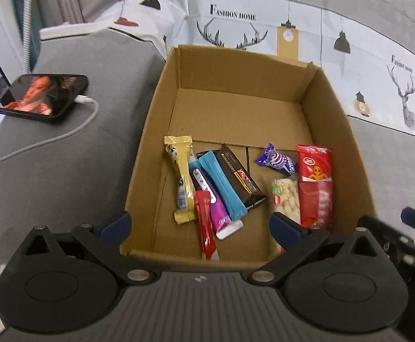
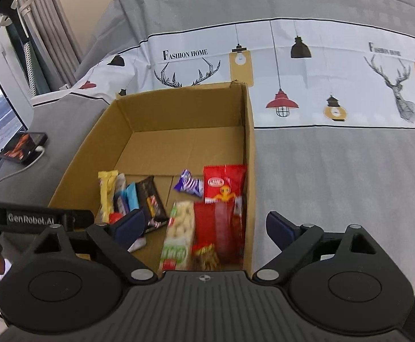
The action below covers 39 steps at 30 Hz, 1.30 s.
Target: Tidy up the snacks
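Bedspread (image 2: 335, 171), charging phone (image 1: 43, 98) (beside box (image 1: 147, 131))

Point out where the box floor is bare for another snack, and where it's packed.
Free: the far half of the cardboard box floor, between the back wall and the purple candy. A narrow strip lies left of the yellow bar.
Crowded: the near half, from the yellow bar to the red packet at the right wall.

- Cardboard box (image 1: 161, 119): matt brown corrugated paper.
- Snack wrappers (image 1: 314, 171), lower mid frame: glossy plastic/foil.
- Bedspread (image 2: 335, 171): soft matt grey cloth.
- My left gripper (image 1: 200, 223): matt black plastic, metal pins.
- Phone (image 1: 43, 97), left: glossy screen.
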Tool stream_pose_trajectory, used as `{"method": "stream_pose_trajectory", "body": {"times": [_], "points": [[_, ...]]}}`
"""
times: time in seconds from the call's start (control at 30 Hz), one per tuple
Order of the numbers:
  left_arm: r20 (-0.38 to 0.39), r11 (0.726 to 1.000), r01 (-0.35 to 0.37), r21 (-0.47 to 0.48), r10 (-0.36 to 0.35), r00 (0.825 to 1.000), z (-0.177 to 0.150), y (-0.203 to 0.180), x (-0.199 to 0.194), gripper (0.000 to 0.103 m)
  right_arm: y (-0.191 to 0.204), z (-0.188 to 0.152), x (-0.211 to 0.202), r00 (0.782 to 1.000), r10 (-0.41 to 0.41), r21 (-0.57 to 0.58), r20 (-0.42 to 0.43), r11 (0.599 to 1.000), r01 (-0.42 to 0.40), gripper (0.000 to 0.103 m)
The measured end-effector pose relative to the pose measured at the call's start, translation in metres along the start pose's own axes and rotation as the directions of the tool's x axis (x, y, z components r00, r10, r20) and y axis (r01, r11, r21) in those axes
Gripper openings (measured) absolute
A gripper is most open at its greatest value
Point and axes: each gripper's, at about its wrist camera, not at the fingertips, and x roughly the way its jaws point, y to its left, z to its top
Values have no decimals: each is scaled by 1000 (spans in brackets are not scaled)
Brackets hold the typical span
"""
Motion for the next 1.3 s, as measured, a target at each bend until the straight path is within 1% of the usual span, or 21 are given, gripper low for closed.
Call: {"method": "stream_pose_trajectory", "body": {"times": [0.1, 0.23, 0.4, 0.57, 0.67, 0.8, 0.93, 1.03, 1.17, 1.3], "points": [[15, 1000, 2, 4, -2, 1000, -11, -5, -19, 103, 6, -12, -19, 1000, -11, -12, 15, 1000, 12, 94], [33, 1000, 6, 20, -6, 999, -24, -12, -40, 103, 12, -26, -43, 999, -22, -58, 48, 998, 25, 95], [55, 998, -18, 58, 14, 998, -41, -18, -62, 103, 19, -38, -66, 996, -39, -99, 86, 994, 47, 96], [74, 998, -26, 58, 22, 997, -57, -17, -80, 103, 23, -47, -86, 992, -41, -115, 122, 992, 55, 97], [81, 998, -35, 49, 31, 996, -65, -15, -88, 103, 26, -52, -97, 989, -37, -130, 140, 990, 55, 97], [109, 997, -50, 55, 44, 993, -77, -17, -100, 103, 31, -58, -110, 986, -29, -145, 163, 988, 53, 97], [99, 997, -41, 59, 35, 995, -83, -19, -107, 103, 32, -63, -120, 983, -26, -149, 180, 987, 53, 98], [98, 997, -52, 50, 47, 994, -86, -19, -109, 103, 32, -65, -126, 981, -27, -147, 190, 988, 55, 98], [135, 997, -75, 28, 70, 988, -88, -16, -116, 103, 33, -67, -131, 979, -29, -146, 200, 987, 59, 98], [153, 996, -86, 13, 83, 985, -90, -13, -120, 103, 35, -68, -134, 978, -29, -148, 206, 987, 60, 99]]}}
